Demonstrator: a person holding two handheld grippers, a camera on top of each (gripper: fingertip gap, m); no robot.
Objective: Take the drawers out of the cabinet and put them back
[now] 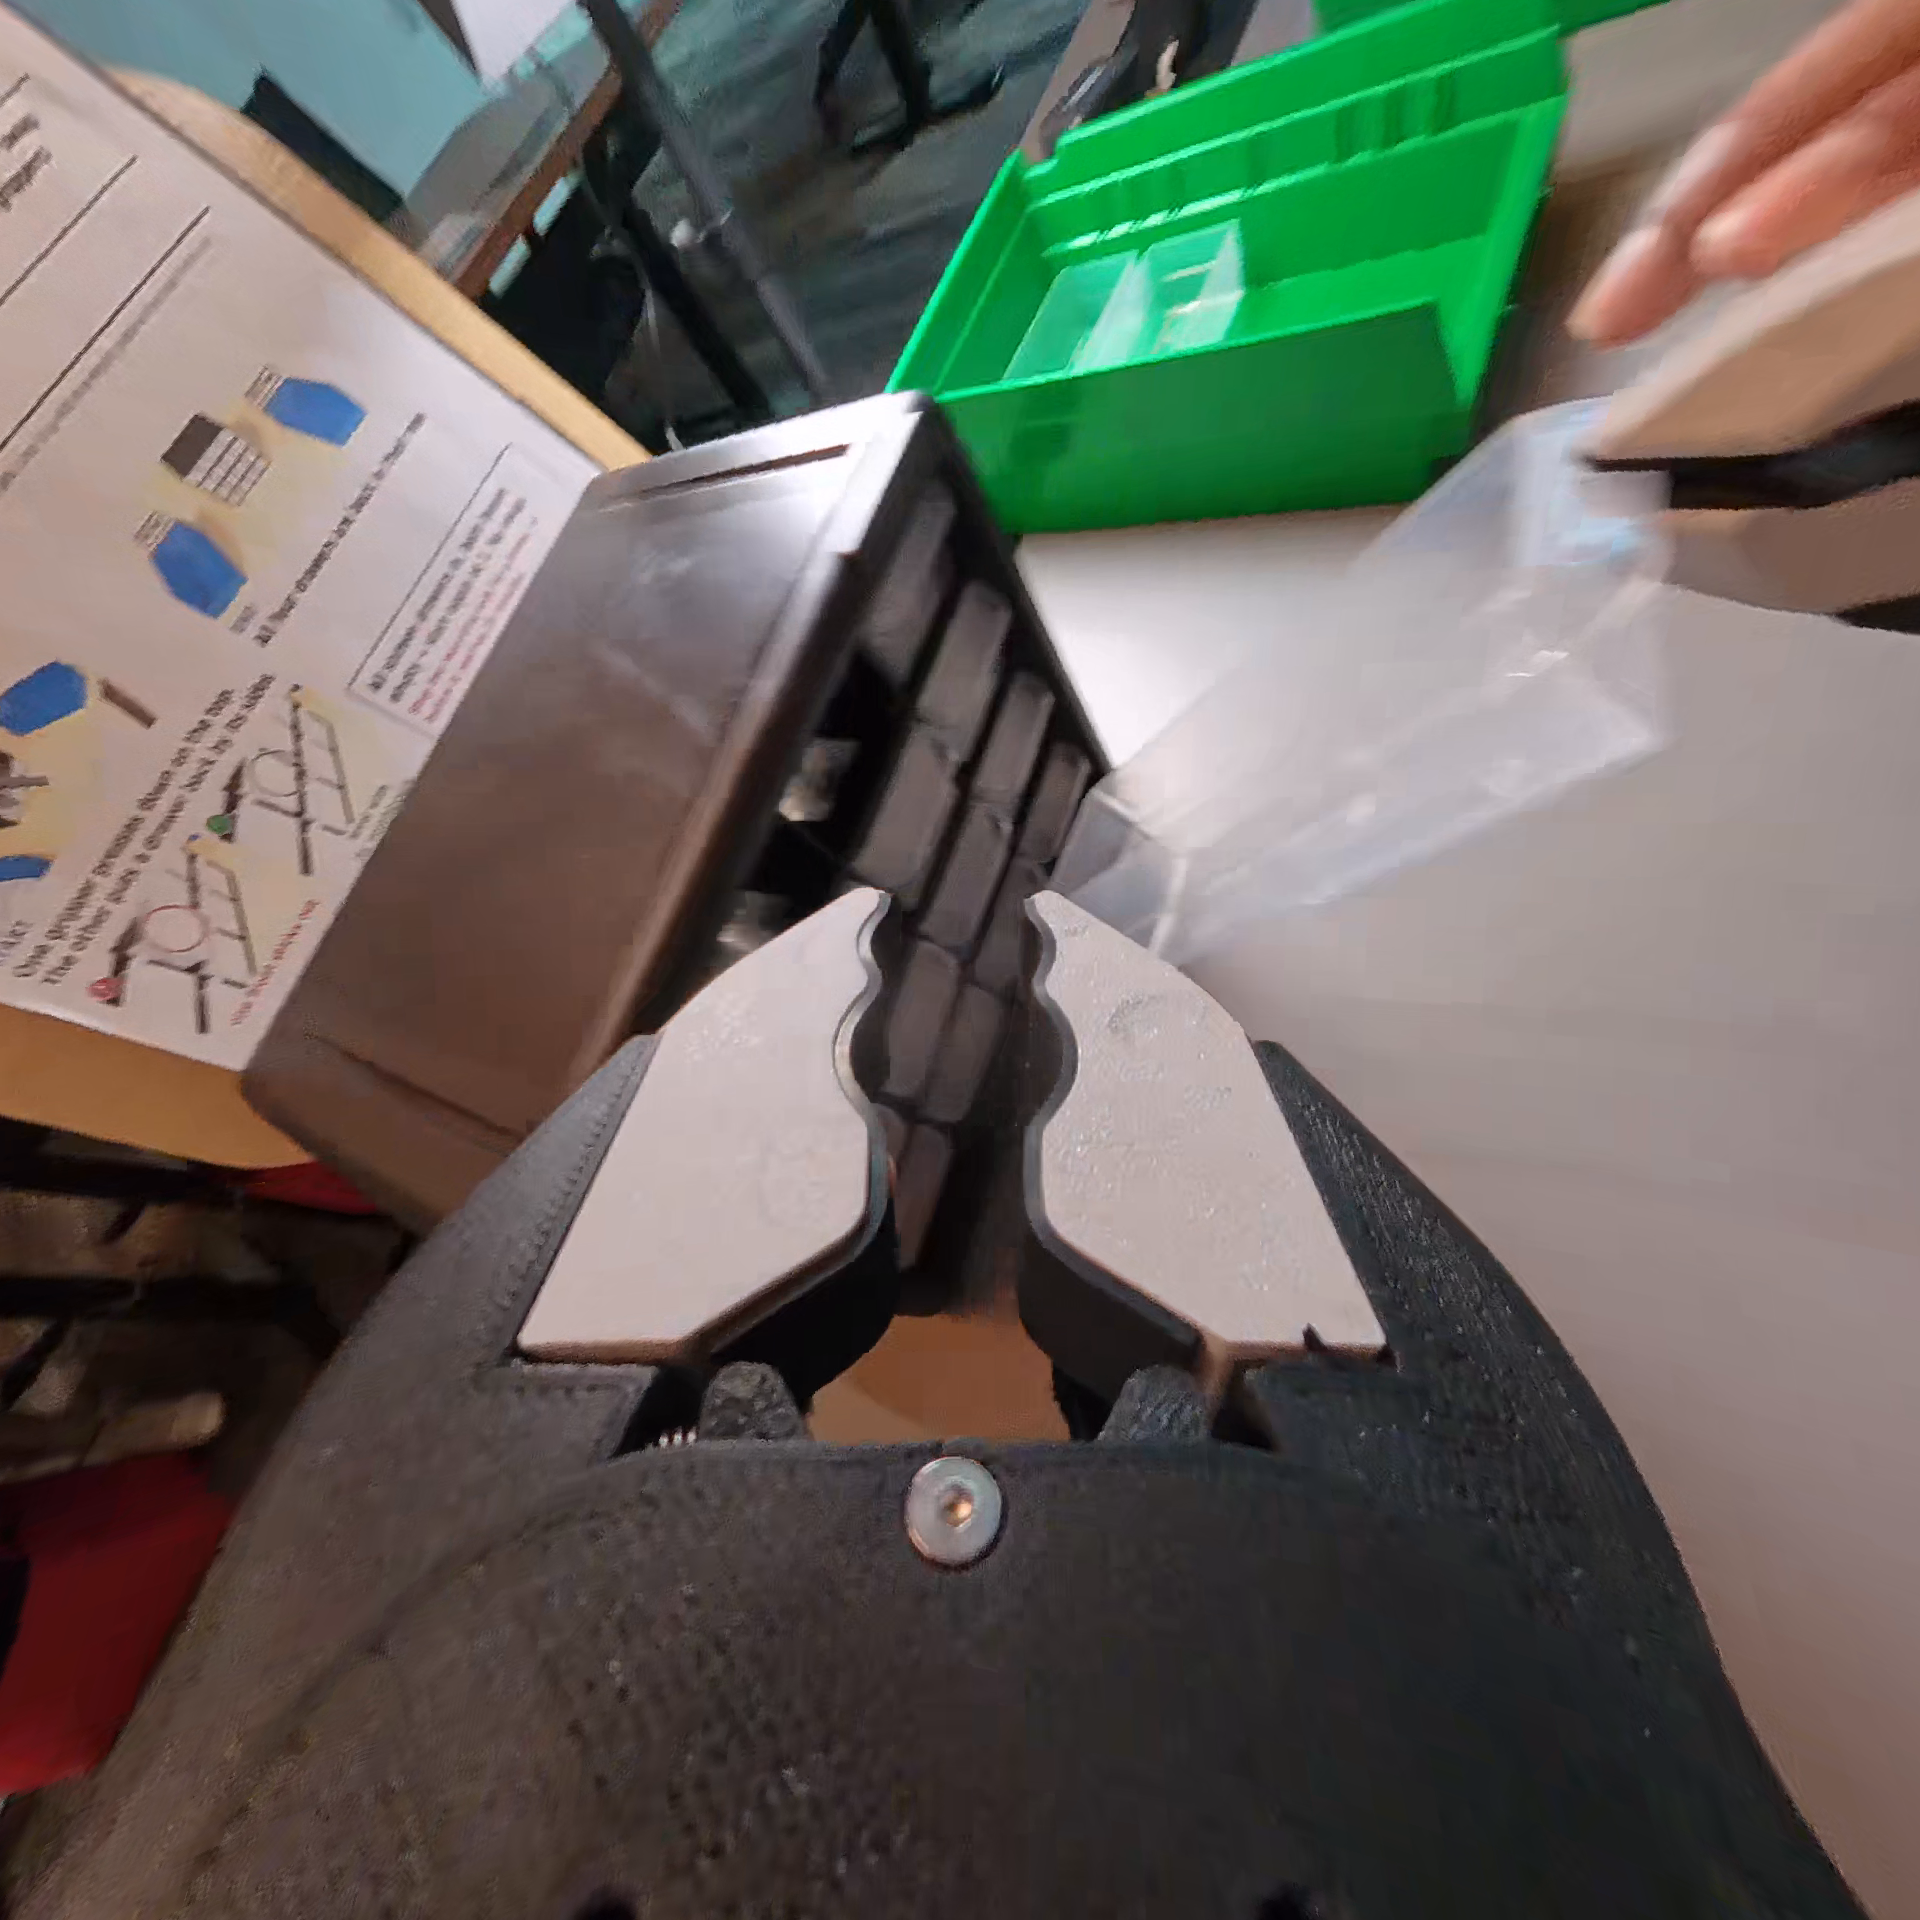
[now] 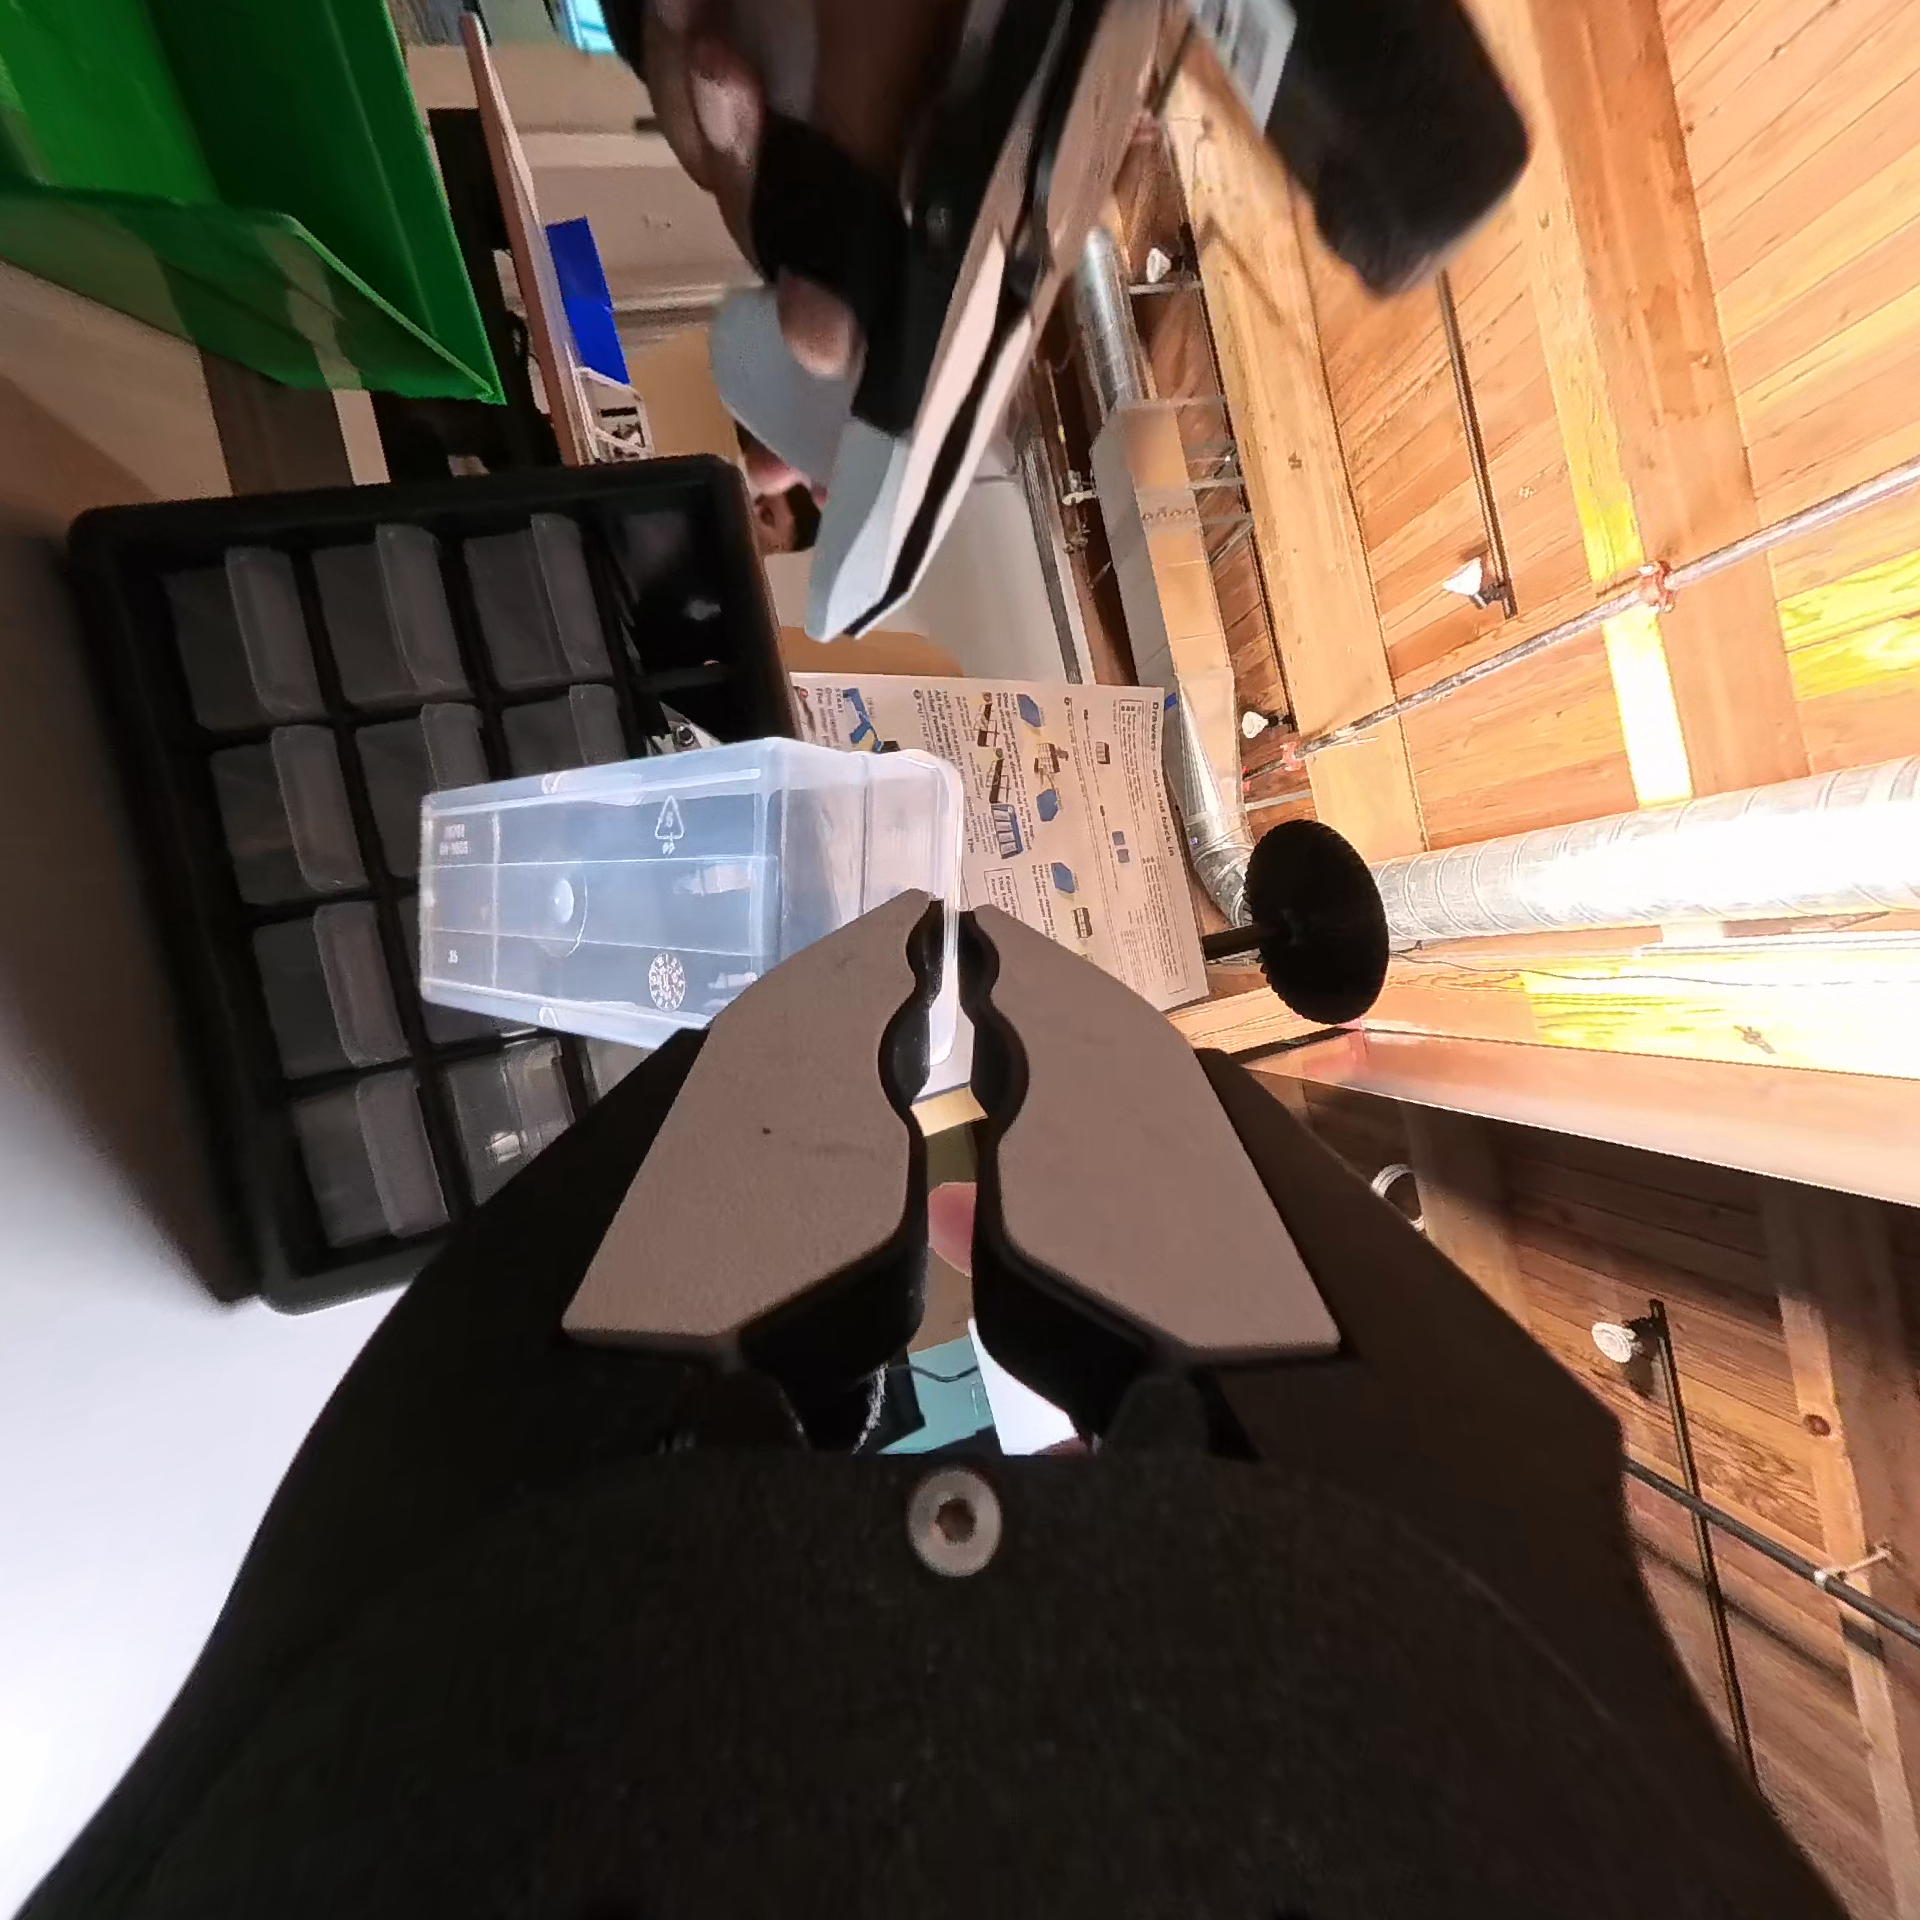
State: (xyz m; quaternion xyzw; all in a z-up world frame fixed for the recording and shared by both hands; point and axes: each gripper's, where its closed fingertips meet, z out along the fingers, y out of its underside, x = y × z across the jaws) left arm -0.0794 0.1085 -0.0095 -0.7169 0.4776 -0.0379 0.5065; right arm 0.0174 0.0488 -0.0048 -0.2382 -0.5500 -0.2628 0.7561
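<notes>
Fingers (image 2: 831,1101) of our right gripper (image 2: 951,930) pinch the front tab of a clear plastic drawer (image 2: 665,894), held in the air out of the black cabinet (image 2: 416,831).

Our left gripper (image 1: 956,914) is parted, grasping nothing, aimed at the cabinet's (image 1: 582,748) front edge. Only the right wrist view shows the drawer grid face-on, with an empty slot at 12 o'clock of the held drawer; only the left wrist view shows the green bin (image 1: 1226,416) interior at 1 o'clock and the instruction sheet (image 1: 208,520) at 10.

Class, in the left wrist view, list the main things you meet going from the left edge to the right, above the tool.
Instruction sheet → black cabinet → green bin → clear drawer → person's hand.
</notes>
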